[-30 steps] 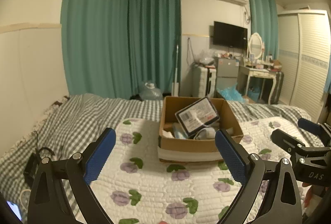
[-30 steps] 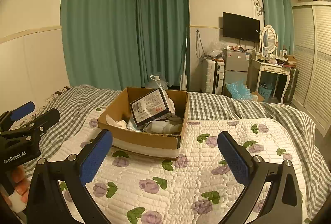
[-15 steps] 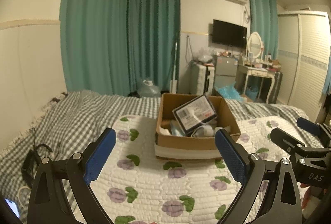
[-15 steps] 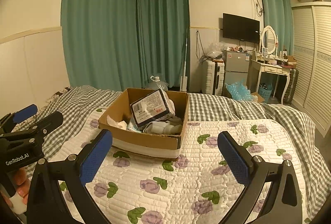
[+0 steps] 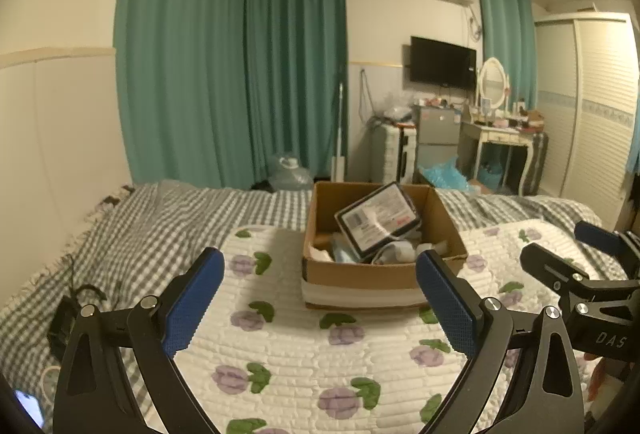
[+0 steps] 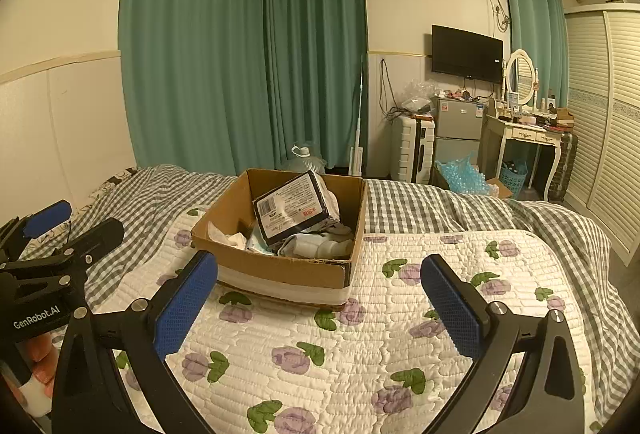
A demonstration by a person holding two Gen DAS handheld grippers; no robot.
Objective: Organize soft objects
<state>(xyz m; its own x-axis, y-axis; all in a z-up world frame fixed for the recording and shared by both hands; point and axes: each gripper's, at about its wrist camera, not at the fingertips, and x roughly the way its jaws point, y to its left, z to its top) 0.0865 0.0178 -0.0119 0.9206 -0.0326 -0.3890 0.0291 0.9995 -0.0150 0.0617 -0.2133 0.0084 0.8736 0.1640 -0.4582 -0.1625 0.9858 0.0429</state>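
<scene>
Since a second ago: both grippers have barely shifted; in the left wrist view the open brown cardboard box (image 5: pixel 382 246) sits slightly lower and nearer, so the left gripper has eased a little toward it.
Left gripper (image 5: pixel 320 292): jaws spread wide, blue pads holding nothing, hovering over the white quilted bedspread with purple flowers (image 5: pixel 280 354).
Right gripper (image 6: pixel 320 294): jaws likewise spread wide and holding nothing, over the same bedspread.
Where the soft things are: inside the box, a heap of pale cloth-like items (image 6: pixel 316 246), too jumbled to tell apart, with a black-edged flat plastic packet with a white label (image 6: pixel 294 211) leaning tilted on top.
Direction from the left gripper: box lies straight ahead and slightly right; its near wall shows between the pads.
Direction from the right gripper: box lies ahead and to the left; its near right corner points toward the pads.
Long axis: the packet's long side runs roughly across both views, rising toward the right.
Nearer hand: cannot tell for sure; the left looks more squarely lined up with the box opening.
Edges: the near cardboard wall, with a white tape band along its base, stands between the pads and the contents, so I judge a reach must go over the rim and down.
Open room: bare bedspread lies in front of and to the right of the box; grey checked blanket (image 5: pixel 160 226) to the left and behind.
</scene>
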